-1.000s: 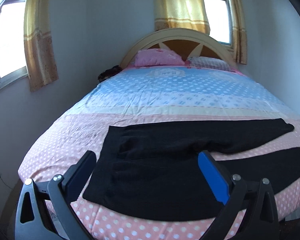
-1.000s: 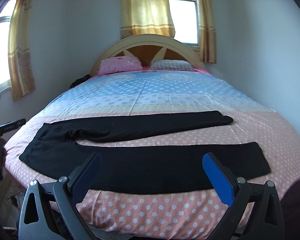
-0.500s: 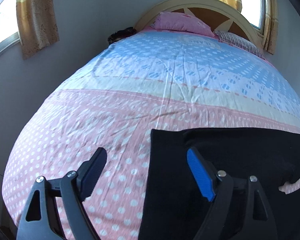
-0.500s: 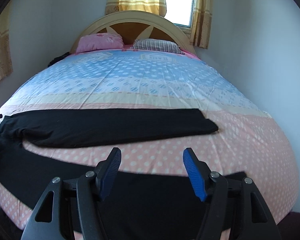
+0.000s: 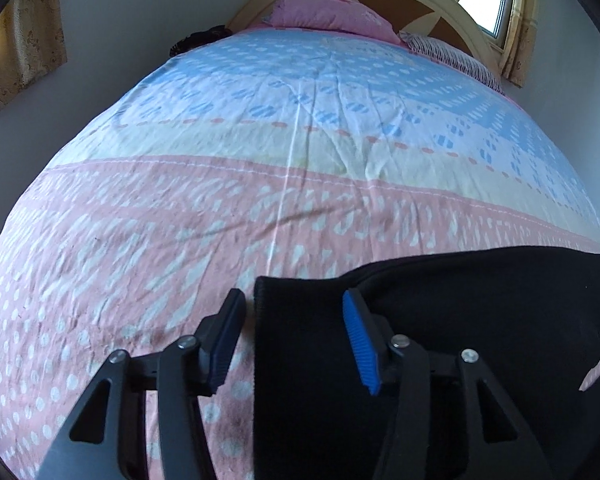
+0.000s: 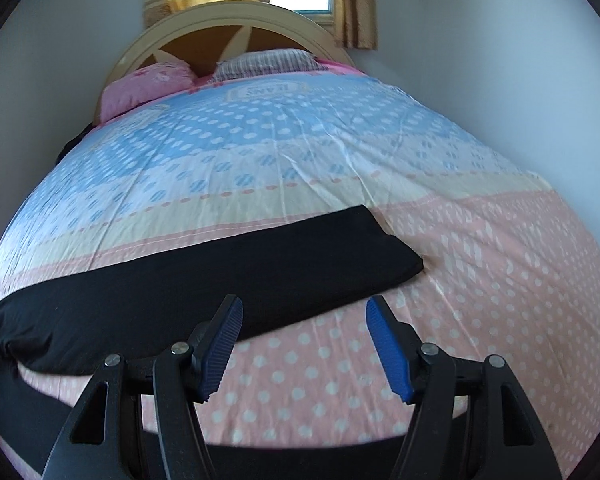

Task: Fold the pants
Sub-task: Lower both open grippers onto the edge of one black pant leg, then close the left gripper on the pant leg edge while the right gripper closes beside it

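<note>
The black pants (image 5: 440,320) lay flat on the bed (image 5: 260,184). The left gripper (image 5: 294,340) was closing, waistband corner between its fingers, not yet pinched. The right gripper (image 6: 304,344) stood half open, empty, beyond the near leg's hem. Next: pinch both ends.

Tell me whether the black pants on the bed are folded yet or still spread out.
Spread out, not folded. The black pants lie flat on the bed sheet, the two legs apart with pink sheet showing between them; no layer is doubled over.
</note>
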Action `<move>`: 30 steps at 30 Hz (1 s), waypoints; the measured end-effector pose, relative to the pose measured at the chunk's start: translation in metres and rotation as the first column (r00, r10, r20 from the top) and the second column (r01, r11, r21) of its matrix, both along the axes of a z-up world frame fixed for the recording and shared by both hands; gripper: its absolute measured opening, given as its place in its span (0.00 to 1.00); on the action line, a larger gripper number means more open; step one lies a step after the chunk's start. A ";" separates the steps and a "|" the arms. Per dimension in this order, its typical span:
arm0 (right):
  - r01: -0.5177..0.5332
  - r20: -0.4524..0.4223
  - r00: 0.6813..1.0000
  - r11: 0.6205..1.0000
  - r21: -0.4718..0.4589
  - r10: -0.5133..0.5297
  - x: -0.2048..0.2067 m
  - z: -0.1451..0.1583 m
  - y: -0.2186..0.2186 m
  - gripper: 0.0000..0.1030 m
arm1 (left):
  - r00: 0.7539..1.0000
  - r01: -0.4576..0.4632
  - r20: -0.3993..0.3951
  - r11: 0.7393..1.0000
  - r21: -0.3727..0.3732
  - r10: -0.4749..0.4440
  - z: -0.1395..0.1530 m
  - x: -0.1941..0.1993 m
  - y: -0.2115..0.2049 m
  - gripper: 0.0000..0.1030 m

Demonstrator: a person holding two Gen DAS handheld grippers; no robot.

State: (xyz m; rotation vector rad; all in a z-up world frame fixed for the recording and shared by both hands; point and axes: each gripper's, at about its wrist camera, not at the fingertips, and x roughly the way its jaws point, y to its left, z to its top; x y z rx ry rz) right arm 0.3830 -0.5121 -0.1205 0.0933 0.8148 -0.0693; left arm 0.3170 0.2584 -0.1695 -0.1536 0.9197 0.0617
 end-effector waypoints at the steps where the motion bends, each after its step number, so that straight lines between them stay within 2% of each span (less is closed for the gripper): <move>1: 0.013 -0.008 1.000 1.000 0.004 -0.013 0.004 -0.002 -0.005 0.64 | 1.000 0.004 0.004 1.000 -0.014 -0.004 0.001 0.000 0.002 0.43; 2: 0.024 -0.015 1.000 1.000 0.010 -0.024 0.008 -0.004 -0.008 0.64 | 1.000 0.006 0.007 1.000 -0.024 -0.006 0.003 -0.002 0.004 0.37; 5: 0.048 -0.031 0.998 0.999 0.007 -0.047 0.020 -0.010 -0.018 0.64 | 1.000 0.019 0.002 1.000 -0.025 -0.019 0.006 -0.003 0.005 0.28; 8: 0.061 -0.054 0.997 0.998 -0.015 -0.062 0.033 -0.016 -0.027 0.64 | 1.000 0.030 0.004 1.000 -0.008 -0.030 0.006 0.001 0.002 0.25; 13: 0.075 -0.125 0.990 0.996 0.047 -0.069 0.064 -0.027 -0.050 0.64 | 0.999 0.035 -0.003 0.999 0.026 -0.035 0.004 0.006 -0.001 0.27; 17: 0.078 -0.152 0.986 0.997 0.023 -0.073 0.089 -0.032 -0.058 0.66 | 0.999 0.028 -0.023 0.997 0.066 -0.026 0.006 0.010 -0.003 0.38; 27: 0.092 -0.206 0.975 0.994 0.055 -0.079 0.155 -0.054 -0.082 0.68 | 0.998 0.054 -0.037 0.995 0.078 -0.051 0.005 0.017 -0.006 0.37; 30: 0.103 -0.228 0.970 0.990 0.094 -0.080 0.169 -0.065 -0.088 0.68 | 0.998 0.055 -0.028 0.996 0.071 -0.053 0.003 0.017 -0.007 0.36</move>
